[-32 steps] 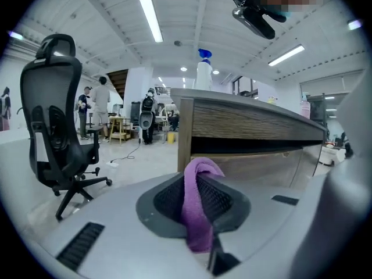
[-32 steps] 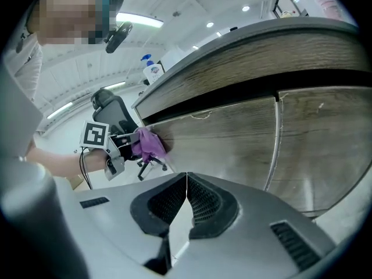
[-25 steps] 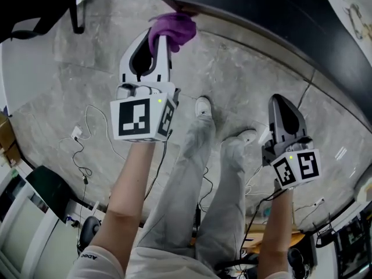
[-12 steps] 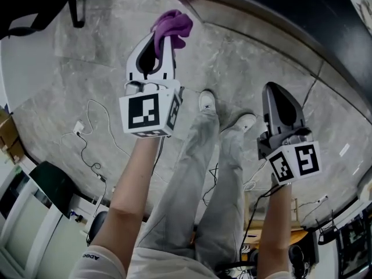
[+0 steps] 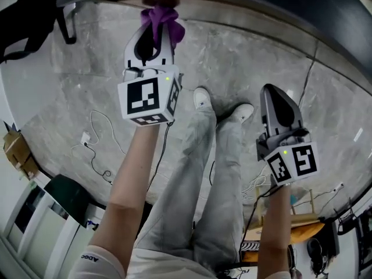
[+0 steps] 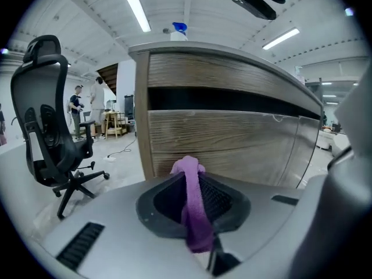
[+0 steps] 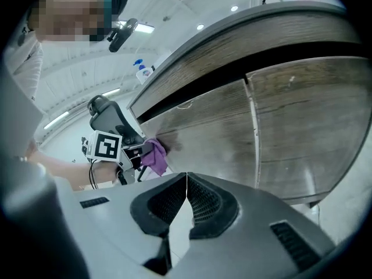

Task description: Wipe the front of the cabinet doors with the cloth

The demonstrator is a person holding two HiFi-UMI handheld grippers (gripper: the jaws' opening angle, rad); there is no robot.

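Note:
My left gripper (image 5: 156, 25) is shut on a purple cloth (image 5: 161, 17), which bunches out past the jaw tips against the wood-grain cabinet front (image 6: 232, 144). In the left gripper view the cloth (image 6: 192, 208) runs as a strip between the closed jaws. The right gripper view shows the cloth (image 7: 154, 156) pressed on the left cabinet door (image 7: 203, 132), with the left gripper (image 7: 135, 154) behind it. My right gripper (image 5: 279, 103) hangs lower right, shut with nothing in it; its jaws meet at a seam (image 7: 186, 185). A second door (image 7: 308, 127) lies to the right.
A black office chair (image 6: 49, 132) stands left of the cabinet. A spray bottle (image 6: 179, 31) sits on the cabinet top. Cables (image 5: 96, 138) trail over the grey floor. The person's legs and white shoes (image 5: 202, 100) stand between the grippers. People stand in the far background (image 6: 87, 106).
The left gripper moved up and slightly left, bringing the purple cloth to the cabinet front. The right gripper stayed almost still.

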